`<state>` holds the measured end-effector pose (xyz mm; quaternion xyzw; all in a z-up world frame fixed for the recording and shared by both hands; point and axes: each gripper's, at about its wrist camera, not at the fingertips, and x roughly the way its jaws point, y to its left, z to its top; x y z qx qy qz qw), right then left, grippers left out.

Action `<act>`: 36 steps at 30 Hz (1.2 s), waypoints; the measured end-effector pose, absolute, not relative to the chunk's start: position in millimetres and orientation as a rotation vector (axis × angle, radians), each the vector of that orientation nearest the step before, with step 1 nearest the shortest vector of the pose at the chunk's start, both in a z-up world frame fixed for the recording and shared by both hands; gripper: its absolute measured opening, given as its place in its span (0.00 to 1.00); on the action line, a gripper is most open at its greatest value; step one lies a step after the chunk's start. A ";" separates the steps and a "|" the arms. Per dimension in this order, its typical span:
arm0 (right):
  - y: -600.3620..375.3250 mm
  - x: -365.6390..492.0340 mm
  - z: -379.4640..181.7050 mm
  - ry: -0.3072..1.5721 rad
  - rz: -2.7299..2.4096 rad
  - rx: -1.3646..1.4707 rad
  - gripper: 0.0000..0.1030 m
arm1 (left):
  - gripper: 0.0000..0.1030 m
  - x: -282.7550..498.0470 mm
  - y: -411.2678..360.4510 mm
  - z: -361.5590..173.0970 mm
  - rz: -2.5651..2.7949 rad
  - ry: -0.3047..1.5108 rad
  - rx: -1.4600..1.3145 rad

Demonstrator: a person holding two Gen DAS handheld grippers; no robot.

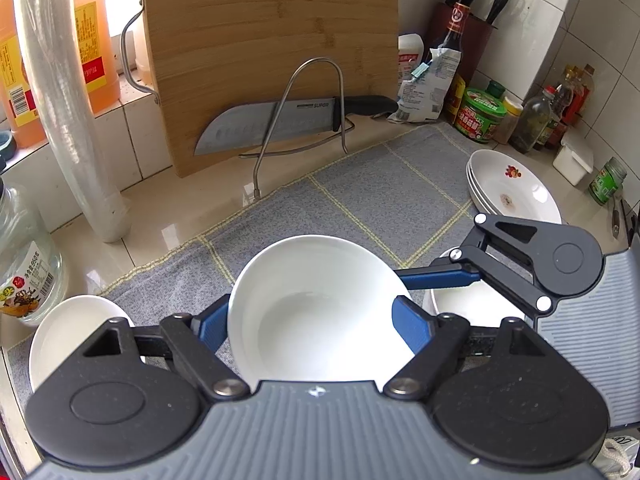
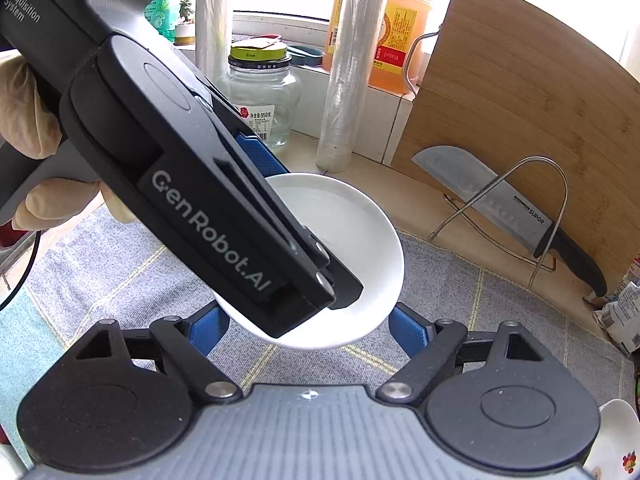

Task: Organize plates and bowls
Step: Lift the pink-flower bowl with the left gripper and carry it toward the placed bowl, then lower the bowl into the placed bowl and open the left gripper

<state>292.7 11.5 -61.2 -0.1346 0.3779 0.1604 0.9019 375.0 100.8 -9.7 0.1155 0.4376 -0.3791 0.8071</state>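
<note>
My left gripper (image 1: 312, 320) is shut on a plain white bowl (image 1: 316, 312), its blue pads on the two sides of the rim, held above the grey mat (image 1: 360, 200). The same bowl (image 2: 360, 240) shows in the right wrist view, with the left gripper (image 2: 308, 268) reaching over it. My right gripper (image 2: 308, 328) is open just below and beside that bowl, its fingers apart; it also shows in the left wrist view (image 1: 452, 280) over another white bowl (image 1: 472, 304). A third white bowl (image 1: 68, 336) lies at the left. Stacked flower-print plates (image 1: 516, 192) sit at the right.
A bamboo cutting board (image 1: 272, 40) and a knife (image 1: 280, 120) in a wire rack stand at the back. Oil bottles (image 1: 92, 48), a plastic-wrap roll (image 1: 68, 112) and a glass jar (image 1: 24, 272) are left. Sauce bottles and jars (image 1: 520, 116) crowd the right corner.
</note>
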 end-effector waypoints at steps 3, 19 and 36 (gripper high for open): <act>9.1 287.3 -58.7 0.778 0.326 -0.278 0.87 | 0.80 370.3 97.2 -7.3 -0.811 0.929 0.251; -27.4 254.3 -46.2 0.754 0.236 -0.260 0.87 | 0.80 349.5 53.9 6.8 -0.888 0.884 0.285; -74.6 223.0 -49.3 0.778 0.099 -0.228 0.87 | 0.81 333.8 -3.8 4.0 -1.019 0.877 0.313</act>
